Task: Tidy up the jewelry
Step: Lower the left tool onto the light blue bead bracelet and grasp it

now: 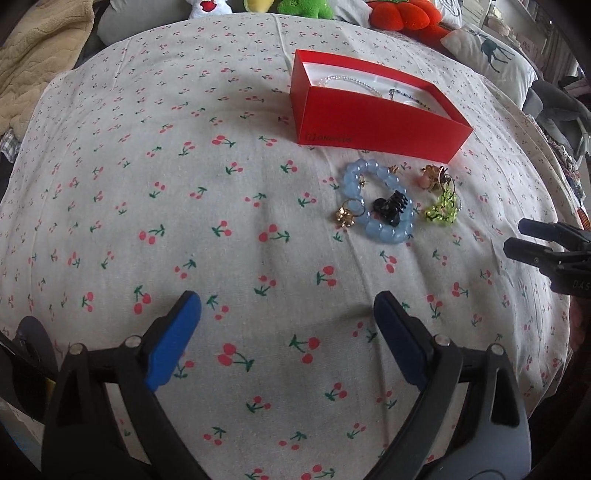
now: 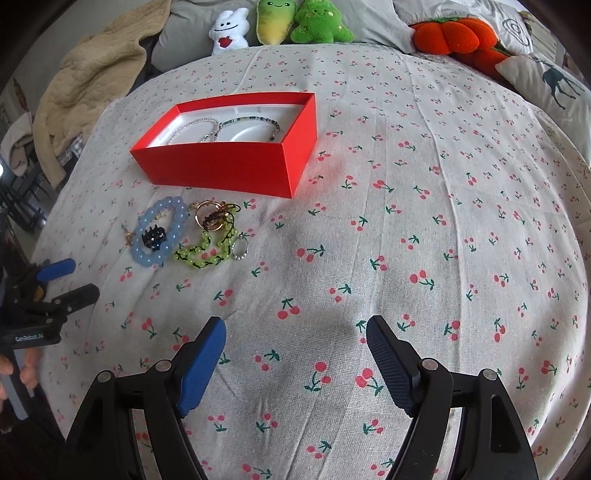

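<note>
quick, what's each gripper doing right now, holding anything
left gripper: open, nothing between its fingers, above the bare cherry cloth.
right gripper: open, nothing between its fingers, holding nothing.

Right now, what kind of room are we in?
Probably a bedroom: the work surface looks like a bed under a cherry-print sheet, with plush toys and a deer-print pillow along the far edge, and a rumpled beige blanket beside it.

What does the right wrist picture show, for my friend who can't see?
An open red box holding two bead strands sits on a cherry-print cloth, with a blue bead bracelet, black hair claw and green bead bracelet beside it. The right gripper is open and empty.
</note>
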Available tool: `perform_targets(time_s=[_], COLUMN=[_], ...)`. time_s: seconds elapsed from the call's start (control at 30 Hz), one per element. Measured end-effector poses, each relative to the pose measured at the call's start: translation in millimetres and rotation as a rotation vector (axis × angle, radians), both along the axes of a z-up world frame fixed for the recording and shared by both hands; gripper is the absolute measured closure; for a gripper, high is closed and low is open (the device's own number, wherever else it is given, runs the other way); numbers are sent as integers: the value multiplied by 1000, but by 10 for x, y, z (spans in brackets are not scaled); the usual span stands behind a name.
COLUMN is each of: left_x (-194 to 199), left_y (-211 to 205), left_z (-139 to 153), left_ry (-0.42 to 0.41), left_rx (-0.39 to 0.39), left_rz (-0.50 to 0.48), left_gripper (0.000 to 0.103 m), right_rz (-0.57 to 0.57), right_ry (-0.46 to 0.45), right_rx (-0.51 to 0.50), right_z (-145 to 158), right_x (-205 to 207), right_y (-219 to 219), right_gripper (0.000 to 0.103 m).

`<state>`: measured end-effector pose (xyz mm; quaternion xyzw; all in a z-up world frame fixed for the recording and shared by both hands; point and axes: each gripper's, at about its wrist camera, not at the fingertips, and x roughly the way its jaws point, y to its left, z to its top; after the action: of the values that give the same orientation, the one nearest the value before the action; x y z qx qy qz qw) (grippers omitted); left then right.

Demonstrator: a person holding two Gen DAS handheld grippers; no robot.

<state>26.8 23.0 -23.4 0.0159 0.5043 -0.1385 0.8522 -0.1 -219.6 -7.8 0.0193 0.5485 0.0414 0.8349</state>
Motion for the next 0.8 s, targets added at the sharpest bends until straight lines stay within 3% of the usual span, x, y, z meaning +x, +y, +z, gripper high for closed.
perform_targets(time_s=[0.07,0.2,0.43,0.67,0.8], left_x=[45,140,467,722,781], left_y=[-64,-229,-227,-317,-393], left_z=[21,29,166,128,70], left_ry=[-4,-8,19,89,125], left_rx=[-33,-44,-149,-201,-185], left_rz=[-29,-91,-59,-53,-68], left_gripper=[13,40,70,85,89], right_rz=[-1,-3,-7,-10,-13], right_ry=[1,-3,5,9,11], right_rx=[3,10,22,26,31], right_z=[-1,13,25,18,23], right_x=[15,47,114,195,232], right_y=[-16,-27,-33,-21,-19], right_gripper=[23,23,23,23,23])
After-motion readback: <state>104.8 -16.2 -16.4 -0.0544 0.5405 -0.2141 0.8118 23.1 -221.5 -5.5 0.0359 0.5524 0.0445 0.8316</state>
